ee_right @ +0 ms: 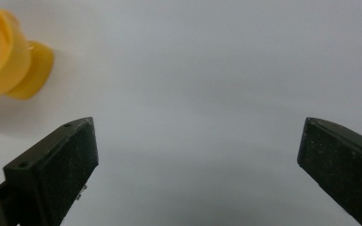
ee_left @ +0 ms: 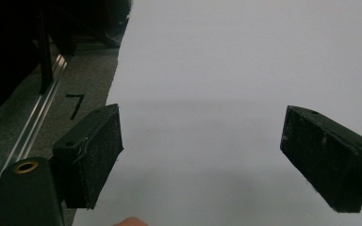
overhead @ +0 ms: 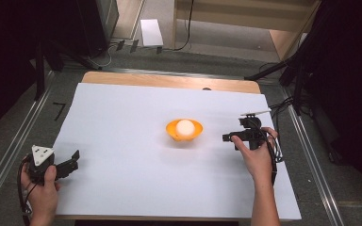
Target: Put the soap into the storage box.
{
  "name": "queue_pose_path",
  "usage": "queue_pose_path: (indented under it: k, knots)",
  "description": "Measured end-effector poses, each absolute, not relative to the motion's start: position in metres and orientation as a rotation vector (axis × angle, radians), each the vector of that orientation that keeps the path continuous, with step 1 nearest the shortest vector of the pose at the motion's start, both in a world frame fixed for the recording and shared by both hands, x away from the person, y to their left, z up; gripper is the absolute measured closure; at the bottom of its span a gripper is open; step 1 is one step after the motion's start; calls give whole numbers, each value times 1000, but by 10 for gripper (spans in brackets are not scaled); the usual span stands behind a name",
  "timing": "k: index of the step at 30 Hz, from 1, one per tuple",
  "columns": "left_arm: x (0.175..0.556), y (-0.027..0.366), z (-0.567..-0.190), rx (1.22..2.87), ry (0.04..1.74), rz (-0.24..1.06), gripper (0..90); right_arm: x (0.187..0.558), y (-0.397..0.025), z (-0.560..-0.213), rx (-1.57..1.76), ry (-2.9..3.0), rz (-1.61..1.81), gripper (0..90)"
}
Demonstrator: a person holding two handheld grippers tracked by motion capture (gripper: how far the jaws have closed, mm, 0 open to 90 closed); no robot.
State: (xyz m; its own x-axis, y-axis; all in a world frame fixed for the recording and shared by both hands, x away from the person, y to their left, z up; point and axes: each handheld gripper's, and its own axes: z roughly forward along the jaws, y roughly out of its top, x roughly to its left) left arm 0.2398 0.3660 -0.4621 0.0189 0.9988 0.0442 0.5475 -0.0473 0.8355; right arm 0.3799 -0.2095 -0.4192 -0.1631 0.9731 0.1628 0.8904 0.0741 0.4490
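Note:
An orange bowl sits near the middle of the white sheet with a white ball inside it. My right gripper is held just to the right of the bowl, a short gap away, pointing left toward it. In the right gripper view its jaws stand wide open over bare sheet, and the bowl's rim shows at the upper left. My left gripper rests at the sheet's near left corner, far from the bowl. It is also open, with nothing between its fingers.
The sheet covers a wooden table. Grey floor with metal rails runs along both sides. A black mark lies left of the sheet. Dark stands and cables crowd the far right. A white box lies beyond the table.

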Motion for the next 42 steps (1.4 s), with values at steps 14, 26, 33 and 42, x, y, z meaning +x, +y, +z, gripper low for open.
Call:
queue_pose_path:
  k: [14,26,33,42]
  knots:
    - [240,366,-462,1665,1596,907,143,348,-233,-421,1832,2066,890,0]
    - [240,365,-462,1672,1597,916,143,322,-259,-440,1782,2021,1000,0]
    - [240,365,-462,1678,1595,918,143,303,-283,-447,1780,1976,1102,0]
    - [240,364,-462,1686,1592,927,145,278,-307,-457,1768,1936,1136,0]
